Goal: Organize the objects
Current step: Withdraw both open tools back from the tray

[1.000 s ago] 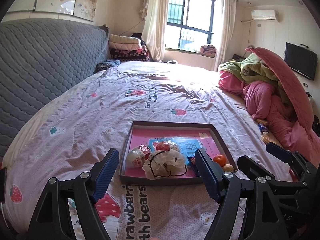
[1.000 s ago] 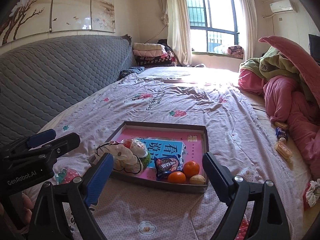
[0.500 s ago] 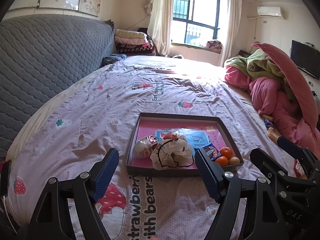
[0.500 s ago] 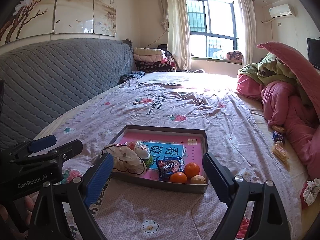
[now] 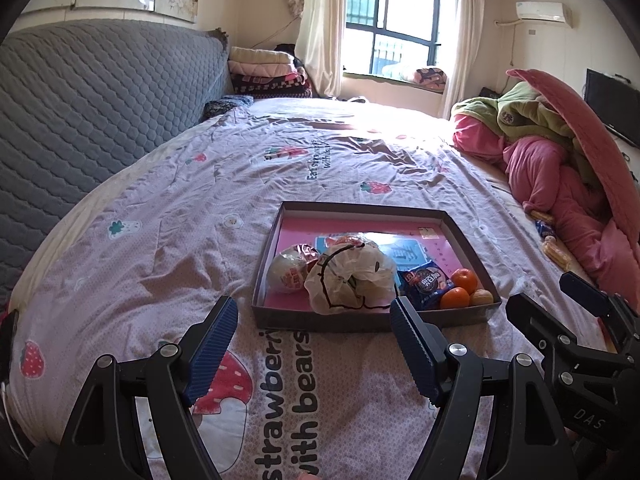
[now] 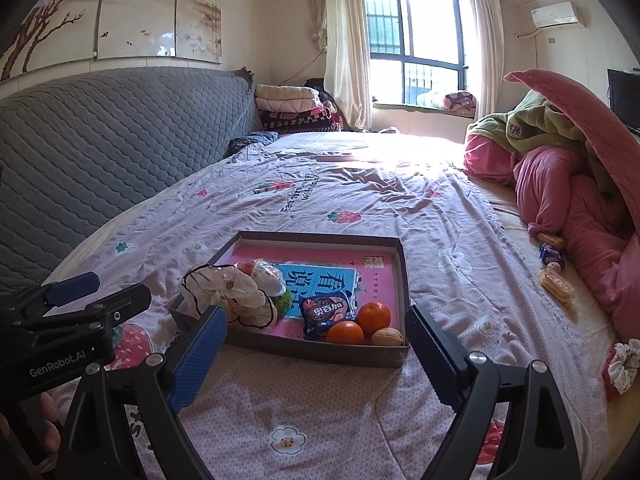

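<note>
Lilac cotton bedding printed with strawberries point(image 5: 168, 216) covers the wide bed, and on it sits a shallow grey cardboard box with a pink printed floor point(image 5: 468, 236). Inside the box, along its near wall, lie a crumpled white plastic bag with a black drawstring point(image 5: 352, 276), a round foil-wrapped snack point(image 5: 290, 268) to the bag's left, a dark blue biscuit packet point(image 5: 424, 284), two small oranges point(image 6: 362, 322) and a brown walnut point(image 6: 387, 337) in the near right corner.

Neither tool holds anything. The left gripper point(image 5: 312, 344) hangs over the bedding just short of the box's near wall, its blue ribbed pads point(image 5: 212, 344) spread wide with nothing between them. The right gripper point(image 6: 316, 356) hovers likewise before the box, jaws wide apart and empty; the box's near wall shows between its fingers.

Beyond the box's right side, well apart from it, a few wrapped snacks point(image 6: 554, 280) lie on the sheet beside a heap of pink quilts point(image 6: 572, 200). A white-and-pink fabric scrunchie point(image 6: 622, 364) rests near the bed's right edge. A grey quilted headboard point(image 6: 100, 152) runs along the left.
</note>
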### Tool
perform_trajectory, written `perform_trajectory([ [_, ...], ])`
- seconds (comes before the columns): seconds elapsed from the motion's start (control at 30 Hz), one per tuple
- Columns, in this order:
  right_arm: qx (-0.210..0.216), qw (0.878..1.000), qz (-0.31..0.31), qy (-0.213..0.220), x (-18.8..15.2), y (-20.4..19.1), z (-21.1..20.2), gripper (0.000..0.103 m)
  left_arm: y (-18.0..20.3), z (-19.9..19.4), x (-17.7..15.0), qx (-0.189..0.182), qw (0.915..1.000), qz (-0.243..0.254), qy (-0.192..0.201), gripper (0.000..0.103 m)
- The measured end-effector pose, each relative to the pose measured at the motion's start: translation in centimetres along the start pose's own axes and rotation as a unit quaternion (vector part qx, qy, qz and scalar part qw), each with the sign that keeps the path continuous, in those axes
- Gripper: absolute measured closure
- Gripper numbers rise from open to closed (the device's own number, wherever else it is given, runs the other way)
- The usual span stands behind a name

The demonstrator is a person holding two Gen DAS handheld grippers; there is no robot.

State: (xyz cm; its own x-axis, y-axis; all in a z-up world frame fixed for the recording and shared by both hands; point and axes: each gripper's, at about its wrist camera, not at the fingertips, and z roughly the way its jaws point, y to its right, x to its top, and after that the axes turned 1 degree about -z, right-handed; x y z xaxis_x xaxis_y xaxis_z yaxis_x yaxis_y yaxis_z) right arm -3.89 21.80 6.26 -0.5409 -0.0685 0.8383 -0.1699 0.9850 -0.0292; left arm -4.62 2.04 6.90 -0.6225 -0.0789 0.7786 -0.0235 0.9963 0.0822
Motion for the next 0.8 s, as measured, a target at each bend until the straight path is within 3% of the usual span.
perform_trajectory([
  [0.13,-0.017,1.0,-0.01,-0.002,-1.0,-0.3,0.4,0.013,0.1,0.7,-0.8,0.001,1.0,0.007,-0.006,0.024],
  [0.8,-0.01,0.999,0.004,-0.043,-4.1,-0.6,2.4,0.013,-0.1,2.7,-3.8,0.002,0.9997,-0.001,-0.026,0.024],
])
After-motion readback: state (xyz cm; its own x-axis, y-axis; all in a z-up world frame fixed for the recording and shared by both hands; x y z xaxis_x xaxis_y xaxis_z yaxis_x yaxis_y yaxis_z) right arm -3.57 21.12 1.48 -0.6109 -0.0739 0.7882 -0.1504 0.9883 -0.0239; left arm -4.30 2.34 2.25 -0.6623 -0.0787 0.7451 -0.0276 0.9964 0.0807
